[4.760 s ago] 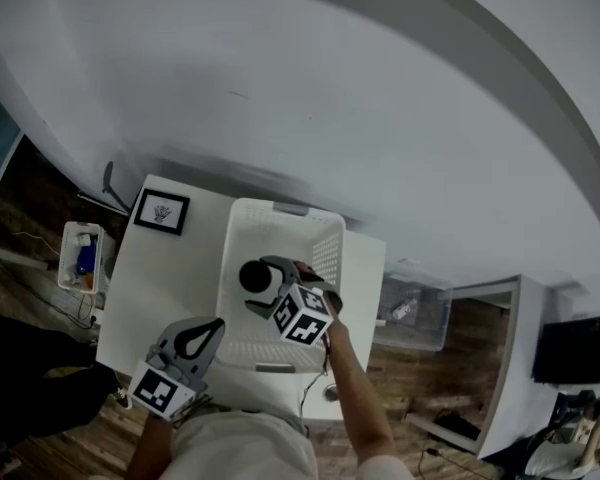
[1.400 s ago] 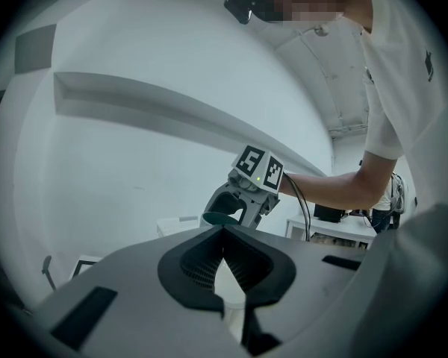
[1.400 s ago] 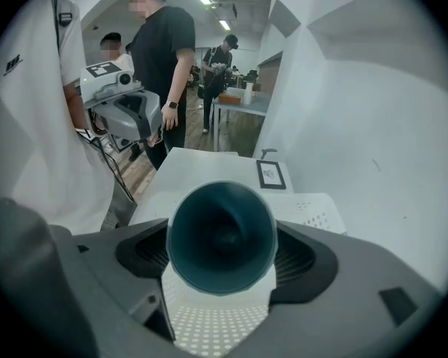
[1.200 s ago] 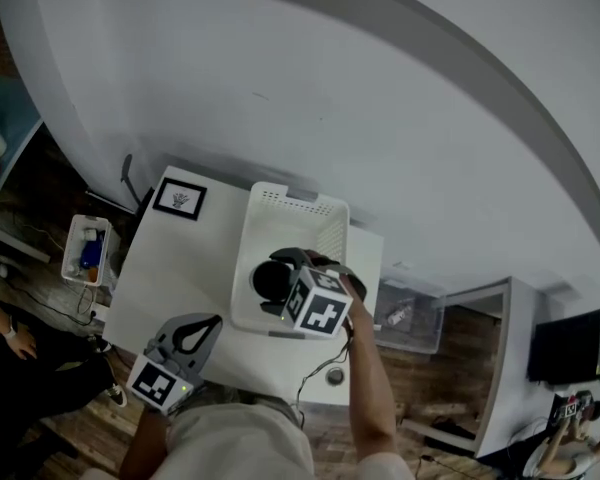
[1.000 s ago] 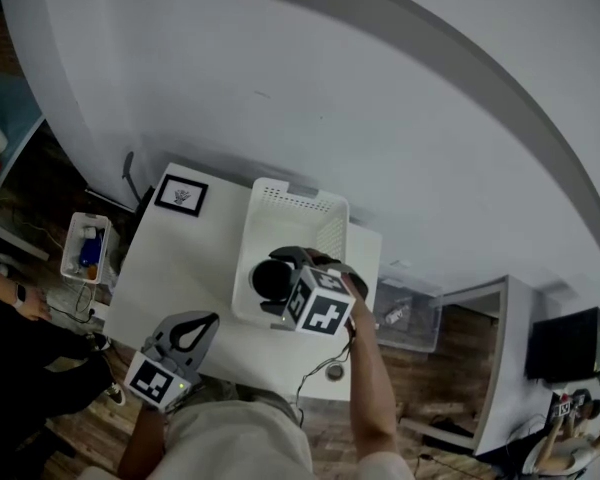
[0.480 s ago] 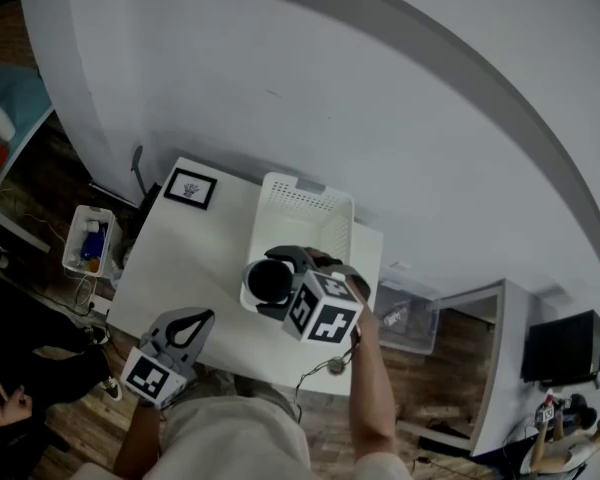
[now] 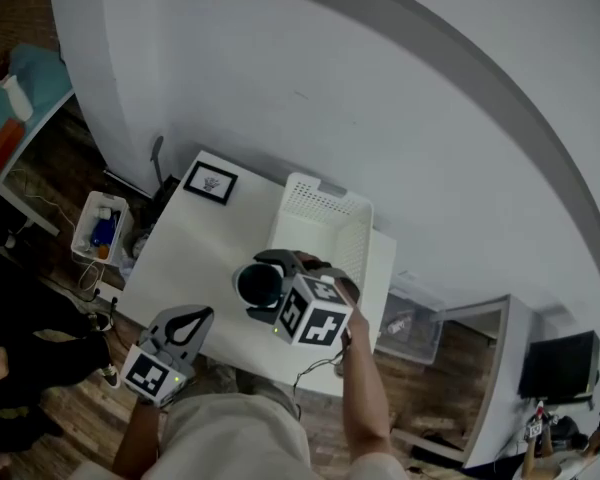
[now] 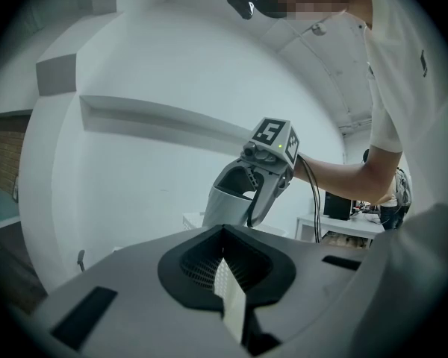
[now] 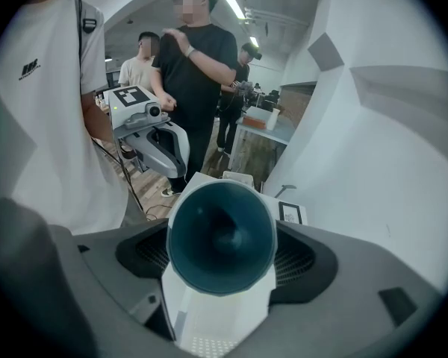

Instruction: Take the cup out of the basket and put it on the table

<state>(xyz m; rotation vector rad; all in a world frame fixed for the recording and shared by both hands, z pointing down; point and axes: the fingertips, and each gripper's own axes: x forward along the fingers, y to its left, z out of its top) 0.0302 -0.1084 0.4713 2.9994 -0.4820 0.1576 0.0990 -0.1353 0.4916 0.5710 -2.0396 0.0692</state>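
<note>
The cup [image 7: 257, 285], pale outside and dark teal inside, hangs in the air over the white table [image 7: 195, 253], just left of the white basket [image 7: 330, 218]. My right gripper [image 7: 270, 288] is shut on it, one jaw on each side of its wall. In the right gripper view the cup's mouth [image 9: 221, 237] faces the camera between the jaws. The left gripper view shows the cup [image 8: 231, 200] in the right gripper [image 8: 255, 185] from the side. My left gripper [image 7: 202, 316] is shut and empty by the table's near left edge, well apart from the cup.
A small framed picture [image 7: 211, 182] lies at the table's far left corner. On the floor, a bin with blue items [image 7: 100, 236] stands to the left and a clear storage box [image 7: 405, 323] to the right. People [image 9: 198, 66] stand beyond the table.
My right gripper has lifted the cup out of the basket and carried it left, over the table. The left gripper has stayed by the near left edge.
</note>
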